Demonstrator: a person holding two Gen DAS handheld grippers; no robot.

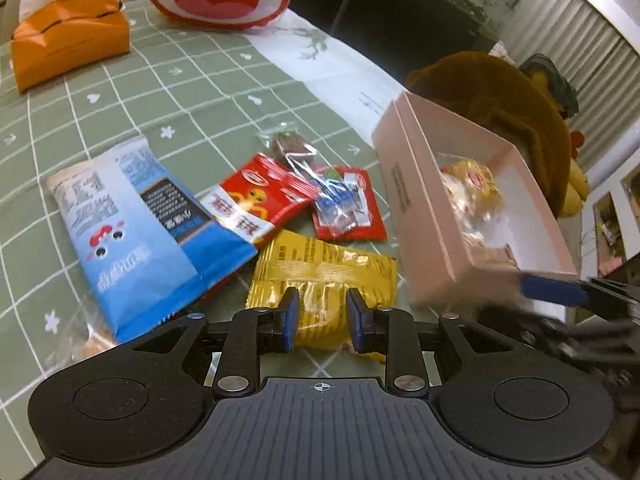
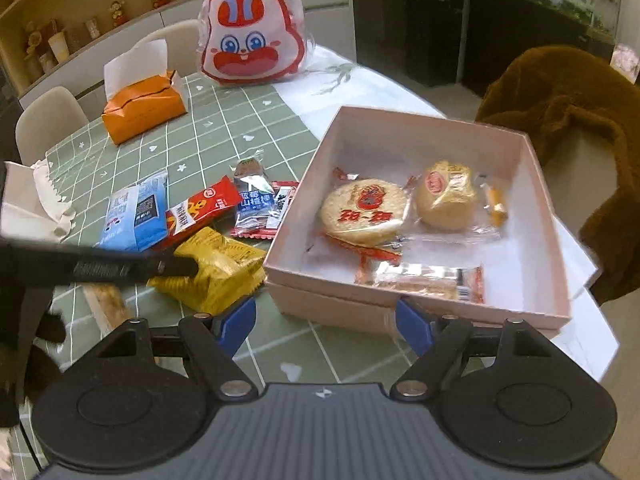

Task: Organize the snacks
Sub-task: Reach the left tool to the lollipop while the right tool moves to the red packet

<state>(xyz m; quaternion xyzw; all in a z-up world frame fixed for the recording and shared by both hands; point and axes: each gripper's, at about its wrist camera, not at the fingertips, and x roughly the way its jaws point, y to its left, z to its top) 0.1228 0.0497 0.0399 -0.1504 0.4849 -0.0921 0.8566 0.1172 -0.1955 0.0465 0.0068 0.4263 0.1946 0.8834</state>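
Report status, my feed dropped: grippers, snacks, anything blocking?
Left gripper pinched on yellow packet. Right gripper open at pink box near wall. Some snacks boxed, others loose on table. Nothing blocking.

The room was lit softly and evenly, with daylight coming through the curtains (image 1: 580, 52) at the upper right. The back stayed dim, nearly black. Shadows on the tablecloth (image 1: 168, 92) were faint. Glare sat on the foil of the yellow packet (image 1: 320, 276) and on the clear wrappers in the box (image 2: 532, 184). Motion smeared the box's near corner in the left view. Both pictures bowed strongly at the edges, bending the grid lines, and looked slightly soft throughout.
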